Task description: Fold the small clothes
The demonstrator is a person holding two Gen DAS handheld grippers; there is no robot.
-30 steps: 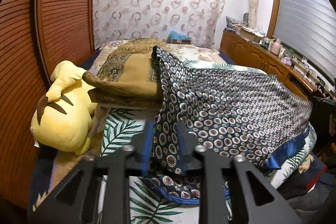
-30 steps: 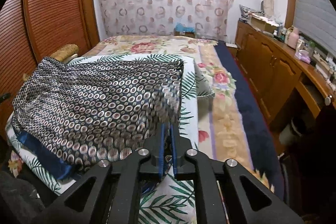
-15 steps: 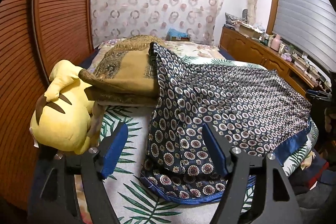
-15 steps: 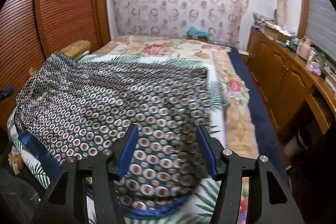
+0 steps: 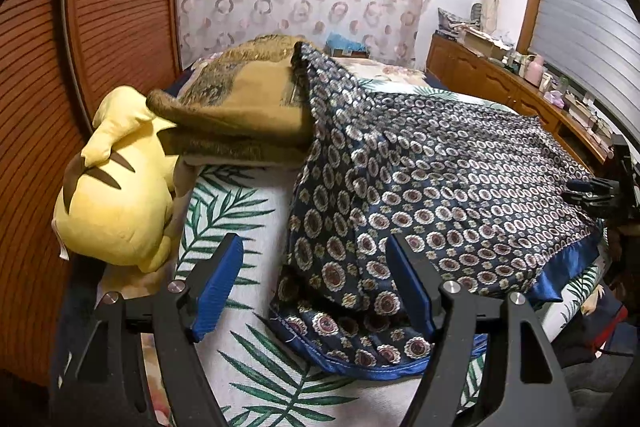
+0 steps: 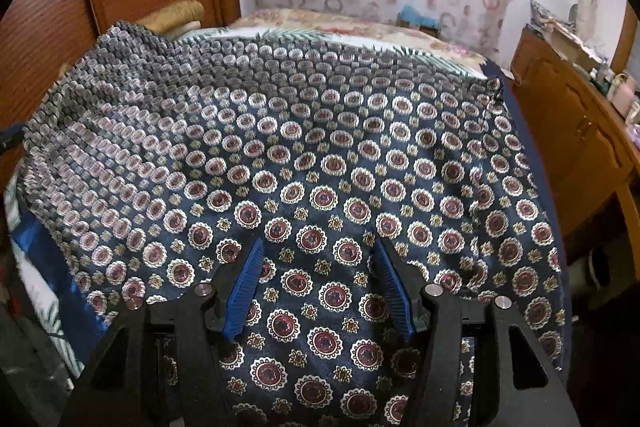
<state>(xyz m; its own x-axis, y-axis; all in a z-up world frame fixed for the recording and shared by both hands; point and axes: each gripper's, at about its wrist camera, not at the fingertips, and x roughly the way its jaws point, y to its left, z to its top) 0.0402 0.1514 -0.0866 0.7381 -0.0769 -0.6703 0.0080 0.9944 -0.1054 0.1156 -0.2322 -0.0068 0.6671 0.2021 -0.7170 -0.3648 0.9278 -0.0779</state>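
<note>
Both grippers stand apart from the cloth: left gripper (image 5: 314,285) wide and holding nothing, right gripper (image 6: 320,287) with jaws opening above the fabric, nothing pinched. I see the navy medallion-print garment (image 5: 432,183) spread flat on the palm-leaf bedsheet (image 5: 224,211), its far corner draped on a tan folded blanket (image 5: 240,107) beside a yellow plush toy (image 5: 116,195). I judge 1 fold laid; next I need fresh grips on an edge.

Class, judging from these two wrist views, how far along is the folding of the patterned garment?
Done: the navy medallion-print satin garment lies spread on the leaf-print bedsheet. In hand: nothing; left gripper is open, right gripper opening, cloth unpinched. Left: no finished fold shows.
</note>
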